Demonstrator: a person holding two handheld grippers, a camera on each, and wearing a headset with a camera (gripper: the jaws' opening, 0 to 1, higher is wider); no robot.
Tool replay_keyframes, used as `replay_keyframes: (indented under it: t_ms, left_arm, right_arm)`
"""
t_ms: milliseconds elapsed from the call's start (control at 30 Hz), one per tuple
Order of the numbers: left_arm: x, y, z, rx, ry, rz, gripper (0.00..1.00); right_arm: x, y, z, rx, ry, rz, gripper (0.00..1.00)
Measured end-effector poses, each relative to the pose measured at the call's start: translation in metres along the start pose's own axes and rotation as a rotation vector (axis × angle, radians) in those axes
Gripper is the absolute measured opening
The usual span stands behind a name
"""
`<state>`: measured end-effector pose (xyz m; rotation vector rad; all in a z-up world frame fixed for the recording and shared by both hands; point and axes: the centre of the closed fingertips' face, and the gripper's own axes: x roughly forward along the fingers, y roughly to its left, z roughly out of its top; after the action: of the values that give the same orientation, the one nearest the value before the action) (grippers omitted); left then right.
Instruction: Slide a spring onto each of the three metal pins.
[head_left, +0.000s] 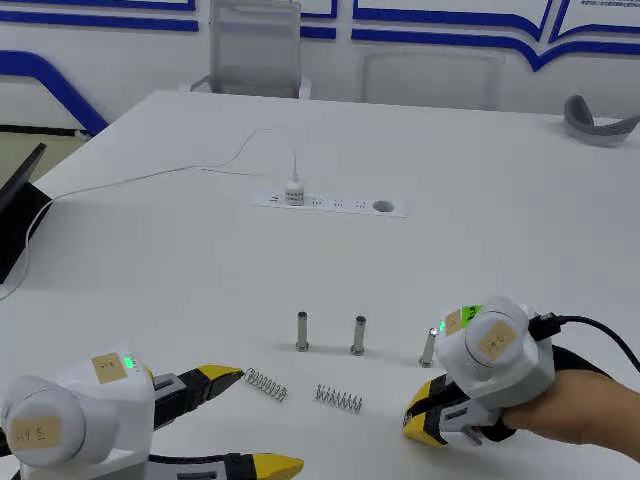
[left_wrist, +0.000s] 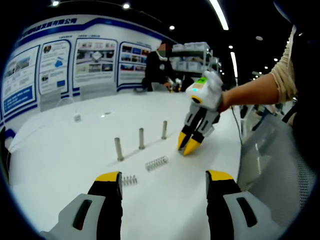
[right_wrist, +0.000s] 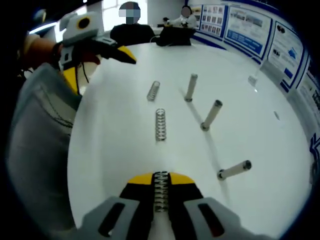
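Three bare metal pins stand upright in a row (head_left: 302, 331) (head_left: 359, 335) (head_left: 428, 348). Two springs lie flat in front of them, one (head_left: 265, 384) to the left and one (head_left: 338, 399) nearer the middle. My right gripper (head_left: 418, 416) hovers low beside the rightmost pin. In the right gripper view it (right_wrist: 160, 180) is shut on a third spring (right_wrist: 160, 192), which sticks out forward from the jaws. My left gripper (head_left: 255, 420) is open at the near left, empty, with the left spring (left_wrist: 129, 180) just beyond its fingertips.
A white power strip (head_left: 330, 203) with a plug and cable sits mid-table behind the pins. At the left edge is a dark laptop (head_left: 20, 210), and a grey band (head_left: 600, 120) lies far right. Chairs stand behind the table.
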<state>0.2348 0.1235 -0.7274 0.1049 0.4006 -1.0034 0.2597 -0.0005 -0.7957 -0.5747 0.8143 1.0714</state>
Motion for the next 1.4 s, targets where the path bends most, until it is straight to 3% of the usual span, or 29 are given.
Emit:
replay_keyframes:
  t_ms: [233, 333, 400, 733, 967, 1100, 1400]
  left_arm:
    - [0.011, -0.014, 0.005, 0.017, 0.003, -0.041, 0.67]
    - [0.017, -0.021, 0.008, 0.031, 0.004, -0.064, 0.66]
    - [0.020, -0.023, 0.011, 0.036, 0.001, -0.073, 0.66]
    - [0.037, -0.031, 0.035, -0.060, -0.067, -0.120, 0.60]
    - [0.046, -0.038, 0.046, -0.103, -0.096, -0.151, 0.56]
    - [0.048, -0.042, 0.060, -0.139, -0.136, -0.167, 0.53]
    - [0.048, -0.046, 0.089, -0.177, -0.216, -0.182, 0.47]
  right_arm:
    - [-0.017, -0.003, 0.015, 0.049, -0.086, -0.038, 0.12]
    - [-0.027, -0.002, 0.026, 0.096, -0.162, -0.054, 0.12]
    - [-0.033, -0.002, 0.029, 0.104, -0.179, -0.059, 0.12]
    - [-0.063, 0.004, 0.068, 0.138, -0.341, -0.084, 0.12]
    - [-0.082, 0.012, 0.104, 0.154, -0.469, -0.064, 0.12]
    - [-0.091, 0.016, 0.121, 0.170, -0.551, -0.046, 0.12]
    - [-0.100, 0.023, 0.140, 0.192, -0.654, -0.011, 0.12]
